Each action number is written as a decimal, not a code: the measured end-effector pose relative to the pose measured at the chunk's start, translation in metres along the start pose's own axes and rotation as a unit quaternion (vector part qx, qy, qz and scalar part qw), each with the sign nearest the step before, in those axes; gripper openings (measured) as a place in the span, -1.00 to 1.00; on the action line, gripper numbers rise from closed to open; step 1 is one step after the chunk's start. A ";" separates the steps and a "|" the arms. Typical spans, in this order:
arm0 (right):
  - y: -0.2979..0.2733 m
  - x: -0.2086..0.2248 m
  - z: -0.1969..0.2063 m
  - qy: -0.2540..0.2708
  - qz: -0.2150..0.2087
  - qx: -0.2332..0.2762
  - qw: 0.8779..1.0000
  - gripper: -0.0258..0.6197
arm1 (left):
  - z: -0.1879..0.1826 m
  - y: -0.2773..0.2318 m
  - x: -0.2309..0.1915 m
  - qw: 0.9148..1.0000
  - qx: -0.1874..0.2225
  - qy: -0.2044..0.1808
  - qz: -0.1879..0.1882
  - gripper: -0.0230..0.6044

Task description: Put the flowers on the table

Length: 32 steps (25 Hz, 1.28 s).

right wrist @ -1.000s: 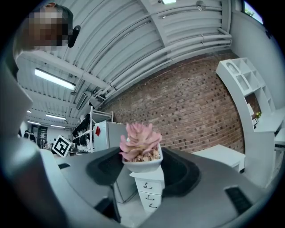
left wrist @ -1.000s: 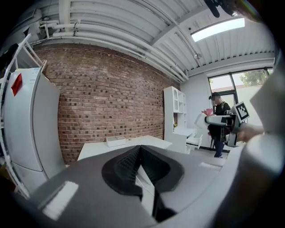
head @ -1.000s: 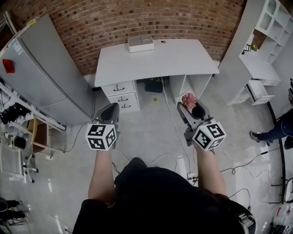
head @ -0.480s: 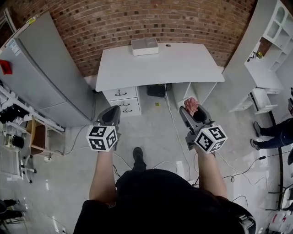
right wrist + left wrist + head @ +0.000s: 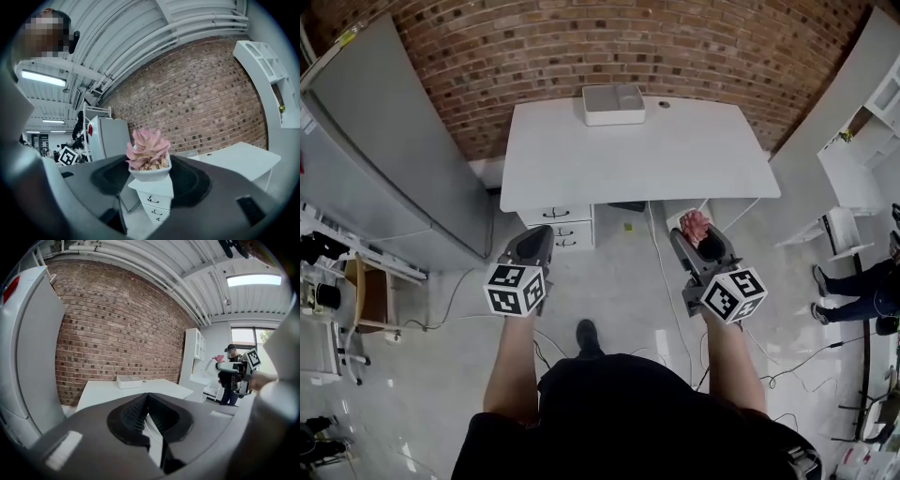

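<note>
A pink succulent in a small white pot [image 5: 149,161] sits between the jaws of my right gripper [image 5: 150,180], which is shut on it. In the head view the same flower pot [image 5: 694,225] shows at the tip of the right gripper [image 5: 701,240], held above the floor just in front of the white table [image 5: 637,155]. My left gripper [image 5: 532,253] hangs level with it at the left, its jaws shut with nothing between them [image 5: 149,420]. The table top lies ahead of both grippers.
A white tray [image 5: 613,103] stands at the table's back edge by the brick wall. A drawer unit [image 5: 558,228] sits under the table. A grey fridge [image 5: 384,150] is at the left, white shelves [image 5: 872,122] at the right. Cables run across the floor [image 5: 661,281]. A person's legs [image 5: 853,291] show at far right.
I have stepped closer to the table; it now sits larger and lower in the head view. Both grippers keep their pose, the right one still holding the pot.
</note>
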State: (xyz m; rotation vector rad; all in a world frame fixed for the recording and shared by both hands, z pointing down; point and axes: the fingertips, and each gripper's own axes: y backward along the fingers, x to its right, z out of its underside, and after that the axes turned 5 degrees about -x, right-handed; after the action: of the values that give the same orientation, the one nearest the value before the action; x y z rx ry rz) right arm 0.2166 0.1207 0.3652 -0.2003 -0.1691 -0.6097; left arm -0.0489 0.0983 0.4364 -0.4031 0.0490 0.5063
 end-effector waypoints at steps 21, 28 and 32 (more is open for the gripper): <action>-0.167 -0.028 -0.016 -0.009 -0.030 -0.029 0.999 -0.15 | -0.033 -0.051 -0.136 0.999 0.015 0.028 0.010 -0.90; -0.208 -0.013 -0.013 -0.039 -0.062 -0.020 0.997 -0.15 | -0.033 -0.072 -0.156 0.999 0.006 0.034 -0.008 -0.90; -0.238 0.013 -0.023 -0.044 -0.073 -0.012 0.996 -0.15 | -0.051 -0.102 -0.166 0.999 0.004 0.029 -0.014 -0.90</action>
State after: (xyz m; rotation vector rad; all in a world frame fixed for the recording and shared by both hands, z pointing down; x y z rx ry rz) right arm 0.0911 -0.0826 0.3783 -0.2391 -0.2632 -0.7487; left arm -0.1419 -0.0798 0.4506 -0.4110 0.1018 0.4656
